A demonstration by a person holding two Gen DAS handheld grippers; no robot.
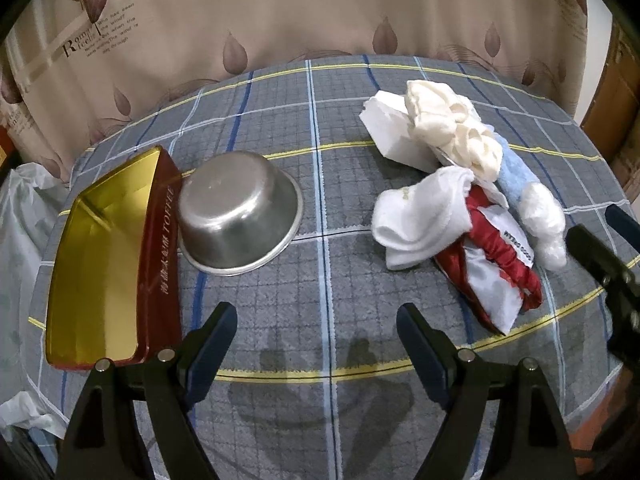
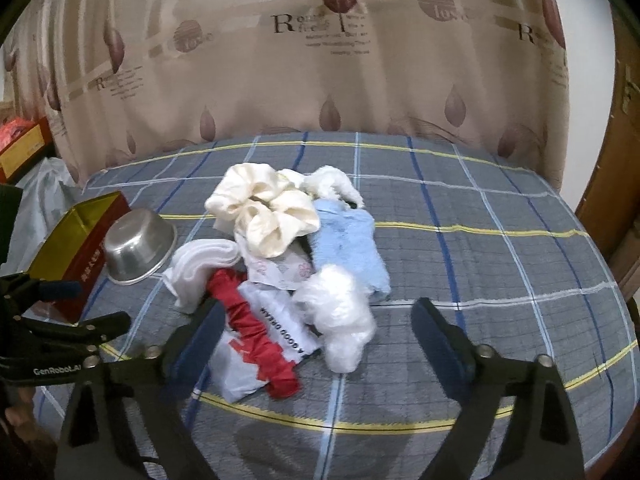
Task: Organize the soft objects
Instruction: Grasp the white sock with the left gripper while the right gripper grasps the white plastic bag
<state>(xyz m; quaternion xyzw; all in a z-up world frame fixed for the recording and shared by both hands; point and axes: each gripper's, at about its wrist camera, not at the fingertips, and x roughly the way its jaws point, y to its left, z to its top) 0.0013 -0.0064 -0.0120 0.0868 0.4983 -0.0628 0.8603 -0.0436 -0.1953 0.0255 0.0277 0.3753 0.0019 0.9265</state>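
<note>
So, far left on the counter [image 1: 360, 360], covered in a grey plaid cloth, sits a red and gold tin [image 1: 104, 272], open and empty, with a steel bowl [image 1: 236, 216] upside down and touching its right side. Left hand-held gripper [image 1: 316, 340] hangs near the front edge over bare cloth, jaws spread, nothing between them. Right of centre is the pile of soft objects: a white sock [image 1: 420, 220] at the near left of the heap, a red scrunchie [image 1: 504, 256] lying on a white printed bag [image 1: 492, 292] just beside it, a cream scrunchie [image 1: 448, 124] on top at the far end, resting against a white block [image 1: 396, 128]; whether that is foam or paper is unclear. A light blue fuzzy cloth [image 2: 352, 248] runs down the right side of the heap, and a crumpled clear plastic wad [image 2: 340, 320] sits at its near end, touching it. Right hand-held gripper [image 2: 316, 340] is just near of the pile, jaws spread wide; from its own camera the red scrunchie, bag and plastic wad lie between the fingers, pads not pressing on anything. A patterned beige curtain [image 2: 320, 80] hangs behind the counter.
</note>
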